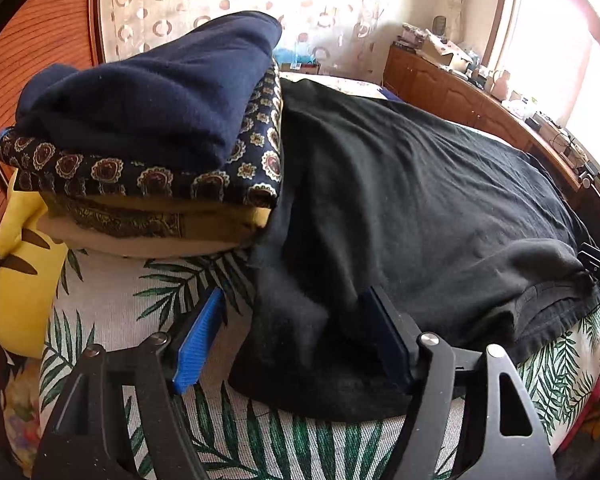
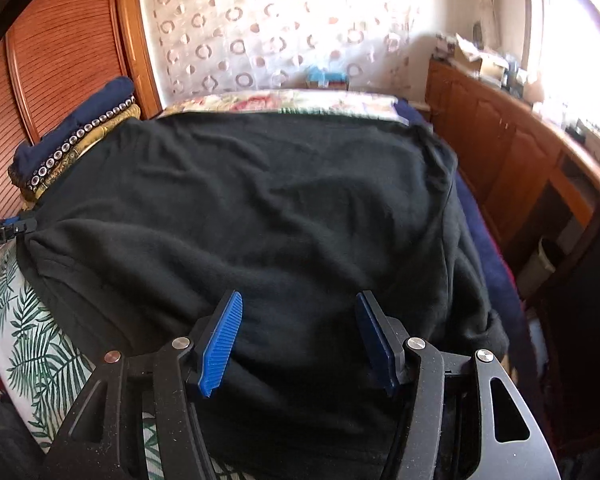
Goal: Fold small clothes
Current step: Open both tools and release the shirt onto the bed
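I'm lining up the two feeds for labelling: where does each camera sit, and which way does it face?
Left wrist: on the left gripper, looking down over the black garment's near-left corner toward the folded stack; its own open blue pads show, and the right gripper's tip at the right edge.
Right wrist: on the right gripper, looking down the garment's middle toward the curtain; its open pads show, and the left gripper's tip at the left edge.
Shared: garment, stack, leaf-print sheet, curtain, wooden cabinets.

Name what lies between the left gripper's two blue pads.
The near edge of the black garment lies between the open left gripper's pads, seen in the left wrist view.
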